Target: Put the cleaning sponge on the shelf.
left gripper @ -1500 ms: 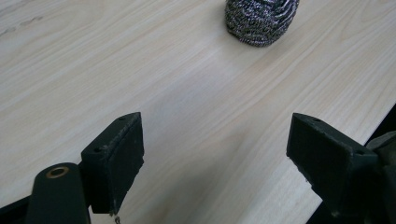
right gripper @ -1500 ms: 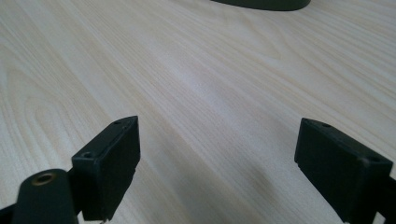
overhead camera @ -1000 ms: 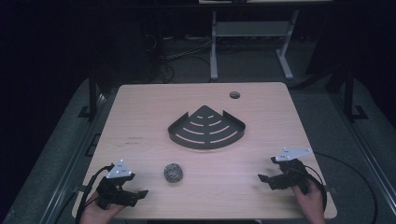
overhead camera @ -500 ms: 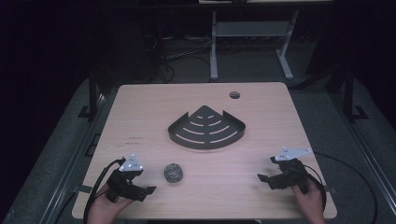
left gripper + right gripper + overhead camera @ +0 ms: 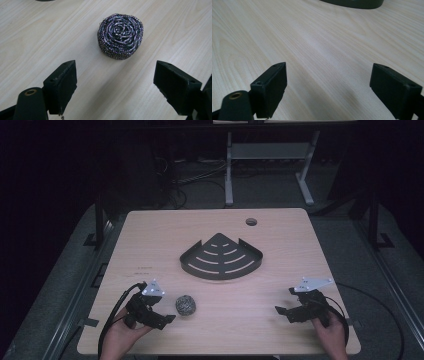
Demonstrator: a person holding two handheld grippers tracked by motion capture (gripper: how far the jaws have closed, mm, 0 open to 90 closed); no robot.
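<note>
Both forearms run off the bottom of the high view, so just the left hand (image 5: 119, 336) and right hand (image 5: 332, 335) poke in. The corner shelf (image 5: 353, 3) is chopped off by the top edge in the right gripper view, leaving only its front rim, and a dark sliver at the top of the left gripper view is too little to identify. The small print on the table (image 5: 145, 268) is too tiny to read from above.
</note>
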